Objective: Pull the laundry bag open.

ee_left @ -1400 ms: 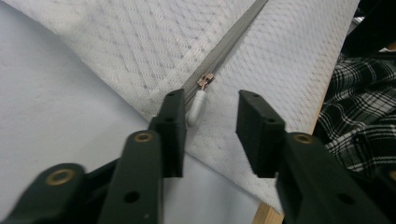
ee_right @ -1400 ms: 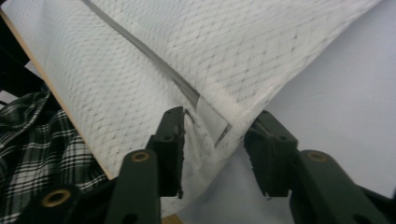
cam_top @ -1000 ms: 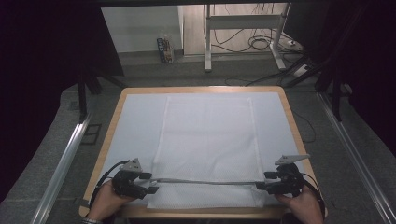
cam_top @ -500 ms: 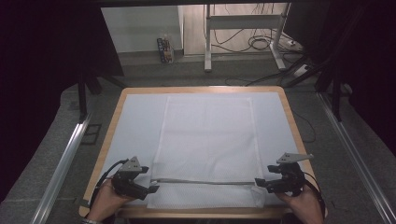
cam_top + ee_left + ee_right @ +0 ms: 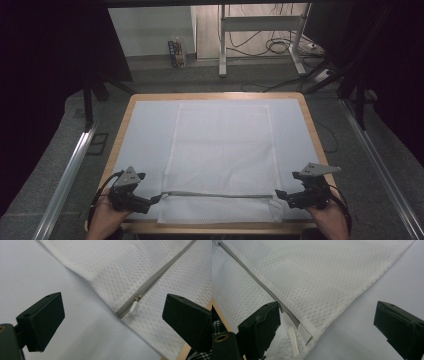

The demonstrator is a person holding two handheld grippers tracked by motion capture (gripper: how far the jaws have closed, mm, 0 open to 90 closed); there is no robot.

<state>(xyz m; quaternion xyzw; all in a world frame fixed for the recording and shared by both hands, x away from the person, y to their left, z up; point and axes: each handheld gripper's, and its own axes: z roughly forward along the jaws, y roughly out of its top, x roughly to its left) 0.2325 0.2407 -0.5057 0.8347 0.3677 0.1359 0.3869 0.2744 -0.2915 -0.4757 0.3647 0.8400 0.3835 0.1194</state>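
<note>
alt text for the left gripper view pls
A white mesh laundry bag lies flat on a pale sheet, its grey zipper ending at a small pull between the open left gripper jaws, which touch nothing.

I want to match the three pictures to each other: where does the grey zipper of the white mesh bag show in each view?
High view: the grey zipper runs level across the near end of the mesh bag.
Left gripper view: it slants from the upper right down to the middle.
Right gripper view: it slants from the upper left to the lower middle.
Shared landmark: the bag's mesh beside the pale blue table cover.
</note>
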